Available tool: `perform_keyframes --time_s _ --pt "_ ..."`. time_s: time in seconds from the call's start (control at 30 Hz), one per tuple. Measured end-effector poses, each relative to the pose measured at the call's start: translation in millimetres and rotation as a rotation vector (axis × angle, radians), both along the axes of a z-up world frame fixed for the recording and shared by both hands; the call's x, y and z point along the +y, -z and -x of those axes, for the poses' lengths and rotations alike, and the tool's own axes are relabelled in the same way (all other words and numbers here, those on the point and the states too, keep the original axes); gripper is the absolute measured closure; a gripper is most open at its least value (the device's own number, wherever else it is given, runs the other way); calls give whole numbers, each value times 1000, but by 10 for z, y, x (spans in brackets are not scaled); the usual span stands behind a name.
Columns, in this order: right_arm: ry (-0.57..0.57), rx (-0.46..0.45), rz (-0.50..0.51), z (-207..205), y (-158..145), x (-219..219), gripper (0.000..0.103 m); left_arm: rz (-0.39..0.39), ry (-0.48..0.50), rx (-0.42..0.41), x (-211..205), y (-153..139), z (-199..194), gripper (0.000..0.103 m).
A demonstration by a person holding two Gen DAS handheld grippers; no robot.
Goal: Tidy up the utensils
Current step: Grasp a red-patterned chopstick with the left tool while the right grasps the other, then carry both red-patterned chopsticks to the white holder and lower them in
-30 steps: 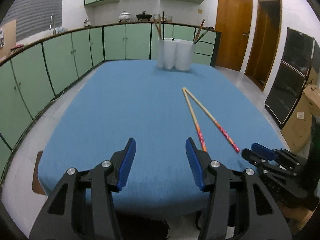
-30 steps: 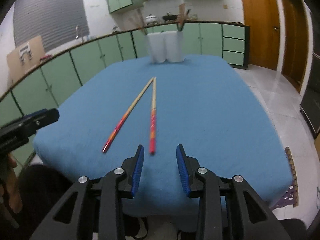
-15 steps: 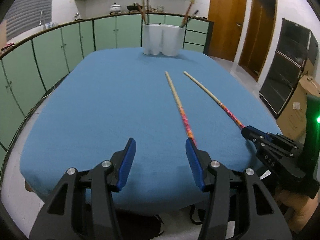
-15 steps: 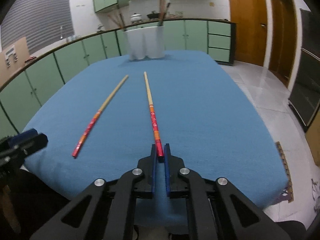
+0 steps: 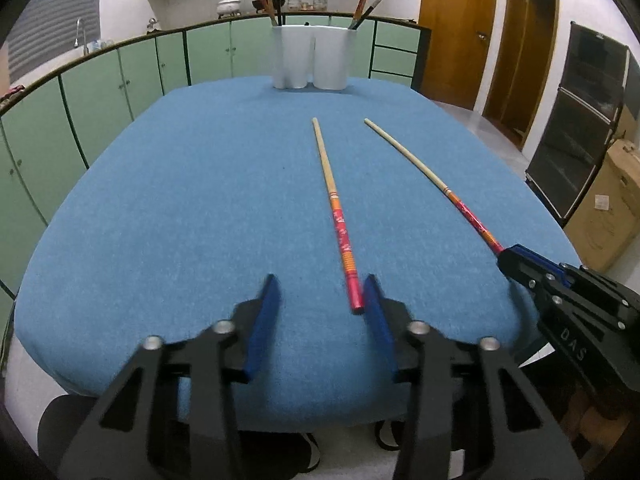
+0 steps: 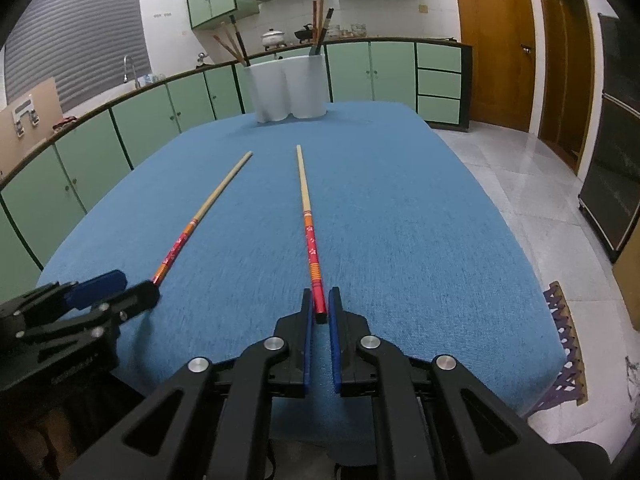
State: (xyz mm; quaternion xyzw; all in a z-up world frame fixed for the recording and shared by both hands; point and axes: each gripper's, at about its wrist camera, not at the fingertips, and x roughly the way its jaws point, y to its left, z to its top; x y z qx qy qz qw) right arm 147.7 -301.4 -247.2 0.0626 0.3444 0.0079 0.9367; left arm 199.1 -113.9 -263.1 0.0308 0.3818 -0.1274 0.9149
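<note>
The blue cloth-covered surface [image 5: 180, 208] carries a white two-lobed utensil holder [image 6: 286, 90] at its far end, with two long wooden chopsticks with red patterned handles lying well short of it. The step in hand looks like picking up both chopsticks — next, lifting them and carrying them to the holder. The right gripper [image 6: 319, 312] is clenched on the red end of the right chopstick [image 6: 310, 232]. The left gripper [image 5: 318, 300] is closing, its fingers not yet pressing the left chopstick [image 5: 338, 220], whose end lies between them — just beside the right-hand finger.
</note>
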Motion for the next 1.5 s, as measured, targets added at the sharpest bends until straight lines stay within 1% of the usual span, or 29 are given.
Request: perform_keyframes --time_s 0.03,0.07,0.13,0.2,0.23,0.33,0.43,0.67,0.77,0.83,0.87,0.93,1.07,1.13,1.2,1.27,1.3,1.37,1.47,1.5 --pt "-1 -1 7 8 2 10 93 2 2 -3 -2 -1 4 78" --pt "-3 -3 17 4 2 19 93 1 4 -5 -7 2 13 88" --pt "-7 -6 37 -5 3 46 93 2 11 -8 -17 8 27 98" --pt "-14 -4 47 -17 -6 57 94 5 18 -9 -30 -5 48 98" --pt "-18 -1 44 -21 -13 53 96 14 21 -8 -32 -20 65 98" --pt "-20 -2 29 -6 -55 47 97 23 27 -12 -26 -87 97 98" --pt "-20 -25 21 46 -169 40 97 38 24 -27 -3 -213 157 98" --pt "-20 -98 6 203 -600 4 97 70 19 -50 100 -563 277 98" --pt "-25 -126 8 213 -815 8 97 83 19 -81 149 -754 323 98" --pt "-35 -140 8 199 -910 20 97 76 17 -115 167 -867 344 98" --pt "-45 -134 9 179 -902 31 97 75 17 -123 172 -887 340 98" --pt "-51 -109 0 152 -772 47 96 78 15 -123 184 -895 325 98" --pt "-31 -23 -5 111 -323 32 90 83 7 -105 207 -831 316 98" --pt "-26 24 -20 57 -143 5 90 82 7 -113 208 -865 322 98" --pt "-30 51 -30 3 -38 -15 89 80 9 -127 214 -917 316 98" --pt "-39 43 -23 -28 -25 -13 87 76 14 -138 207 -959 293 98" --pt "-44 42 -22 -38 -24 -1 83 76 16 -139 203 -967 280 98" --pt "-52 41 -5 -47 -16 42 81 77 16 -135 196 -962 259 98" --pt "-60 41 22 -33 -13 79 80 75 17 -133 193 -960 246 98" --pt "-59 43 23 -30 -22 78 83 74 17 -131 195 -956 241 98"
